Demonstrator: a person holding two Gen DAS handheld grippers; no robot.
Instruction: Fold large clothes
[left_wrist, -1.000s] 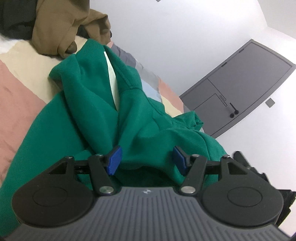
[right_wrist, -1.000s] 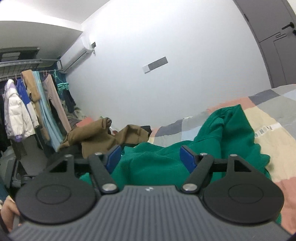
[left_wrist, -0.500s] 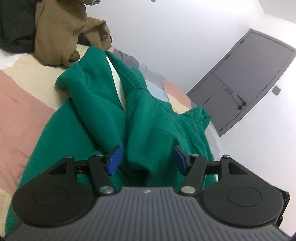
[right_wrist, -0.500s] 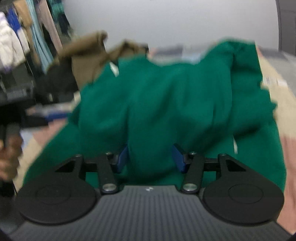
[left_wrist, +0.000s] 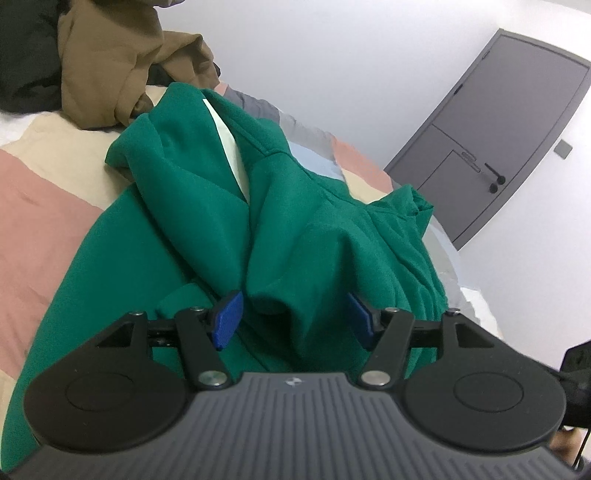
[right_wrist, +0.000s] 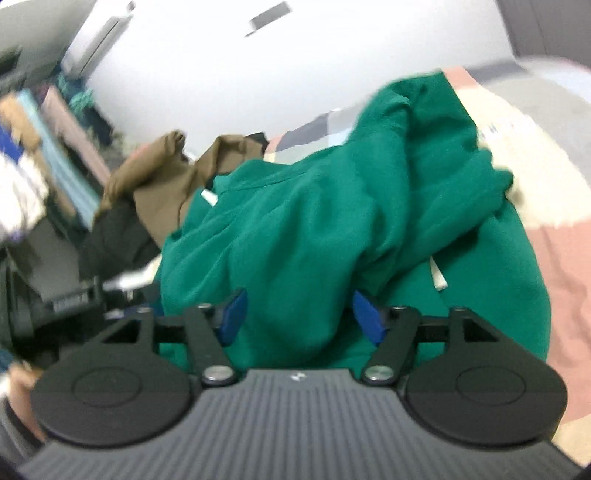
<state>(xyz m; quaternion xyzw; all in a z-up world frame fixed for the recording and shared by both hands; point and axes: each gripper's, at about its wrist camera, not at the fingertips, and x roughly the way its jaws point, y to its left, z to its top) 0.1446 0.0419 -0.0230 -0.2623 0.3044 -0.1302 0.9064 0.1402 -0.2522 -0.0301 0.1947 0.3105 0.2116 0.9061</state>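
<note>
You are working on a green hoodie (left_wrist: 295, 221) that is lying in a rumpled heap on the patchwork bed (left_wrist: 40, 206), with a brown garment (left_wrist: 110, 62) piled beyond it at about eleven o'clock in the left wrist view.

Your left tongs (left_wrist: 291, 317) are standing wide, with a thick fold of green cloth bulging between the blue pads (left_wrist: 227, 319); the pads are beside the cloth and not visibly pinching it. Your right tongs (right_wrist: 301, 317) are opening, green fabric lying between them too, though that view is blurred, so I cannot tell whether any cloth is touching the pads.

My reading is that you are hunting for grip points to spread the hoodie flat before any fold. Aim for a single edge, a hem or shoulder seam, rather than the bunched middle you are facing now; a bite on a thick roll is likely to drag the whole heap. The white drawstring (right_wrist: 439, 277) at three o'clock in the right view hints where the hood lies. Once both tongs are holding matching edges, pull them apart so the cloth goes taut.
</note>
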